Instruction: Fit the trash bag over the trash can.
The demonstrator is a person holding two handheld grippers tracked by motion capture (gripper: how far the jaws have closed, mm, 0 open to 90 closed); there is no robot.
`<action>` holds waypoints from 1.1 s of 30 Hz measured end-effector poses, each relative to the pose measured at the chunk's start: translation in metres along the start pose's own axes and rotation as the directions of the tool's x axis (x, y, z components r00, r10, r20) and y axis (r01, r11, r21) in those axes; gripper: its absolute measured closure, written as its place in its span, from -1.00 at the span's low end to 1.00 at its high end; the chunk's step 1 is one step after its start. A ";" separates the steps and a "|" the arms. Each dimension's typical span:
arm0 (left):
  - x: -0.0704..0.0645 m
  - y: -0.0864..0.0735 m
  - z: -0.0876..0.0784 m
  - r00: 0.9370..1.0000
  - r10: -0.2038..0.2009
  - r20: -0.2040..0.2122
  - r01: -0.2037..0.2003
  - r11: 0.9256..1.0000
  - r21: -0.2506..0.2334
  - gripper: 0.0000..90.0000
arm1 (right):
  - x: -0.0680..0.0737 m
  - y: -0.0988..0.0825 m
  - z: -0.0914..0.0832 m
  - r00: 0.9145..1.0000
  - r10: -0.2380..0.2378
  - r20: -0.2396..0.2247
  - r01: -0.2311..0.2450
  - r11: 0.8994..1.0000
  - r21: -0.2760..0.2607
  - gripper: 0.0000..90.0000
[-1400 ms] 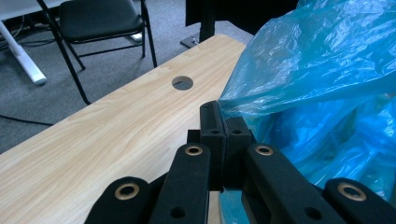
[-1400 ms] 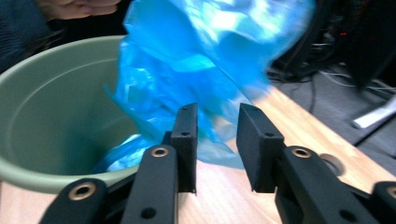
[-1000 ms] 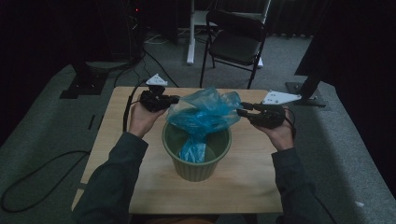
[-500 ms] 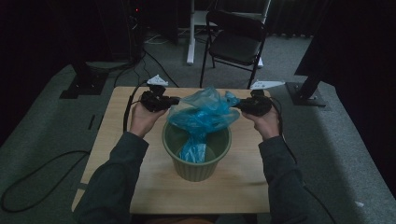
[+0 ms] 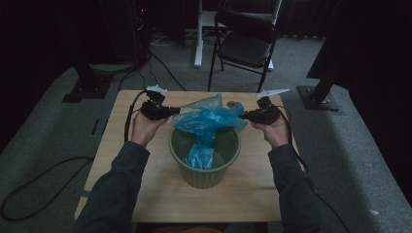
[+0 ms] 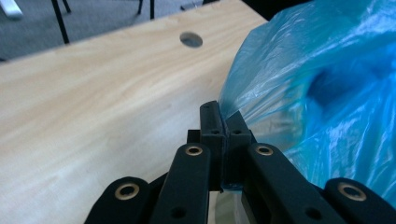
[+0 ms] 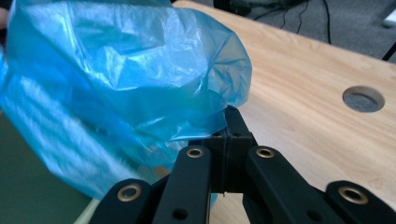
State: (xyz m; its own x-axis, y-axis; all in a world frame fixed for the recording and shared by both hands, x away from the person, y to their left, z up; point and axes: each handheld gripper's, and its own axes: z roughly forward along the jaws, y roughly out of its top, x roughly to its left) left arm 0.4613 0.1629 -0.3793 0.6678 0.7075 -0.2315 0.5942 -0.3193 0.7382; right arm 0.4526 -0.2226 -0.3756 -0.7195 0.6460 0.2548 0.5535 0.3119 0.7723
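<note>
Thin blue plastic bag [image 5: 208, 121] is pinched by closed left gripper [image 5: 171, 111] and right gripper [image 5: 244, 116] fingers; lining of green ribbed bin [image 5: 204, 171] is barely begun.

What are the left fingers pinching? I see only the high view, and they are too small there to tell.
Observer: The left gripper is shut on the edge of the blue bag; a thin fold of it runs between the fingers.
Operator: And the right one?
Observer: The right gripper is shut as well, pinching the bag's other edge at its tips.
Operator: Is the film torn at either grip?
Observer: No tear shows close up; the film is crumpled just above the right grip.
</note>
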 end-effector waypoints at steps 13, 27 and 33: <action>0.002 -0.019 0.013 0.998 -0.028 0.063 0.024 0.998 0.063 0.97 | 0.005 -0.013 0.011 0.999 -0.022 -0.033 0.025 0.996 0.081 0.99; -0.001 -0.019 0.005 0.997 -0.015 0.081 0.012 0.999 0.038 0.95 | 0.022 -0.019 -0.026 0.996 -0.083 -0.014 0.082 0.996 -0.016 0.62; -0.004 -0.020 0.003 0.996 -0.013 0.086 0.011 1.000 0.028 0.95 | 0.033 -0.020 -0.042 0.993 -0.118 0.003 0.118 0.991 -0.059 0.56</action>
State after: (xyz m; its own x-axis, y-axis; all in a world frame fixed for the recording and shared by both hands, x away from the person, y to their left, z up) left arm 0.4486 0.1649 -0.3948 0.6960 0.6549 -0.2944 0.6136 -0.3295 0.7176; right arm 0.4000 -0.2366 -0.3586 -0.7785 0.6069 0.1602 0.4391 0.3442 0.8299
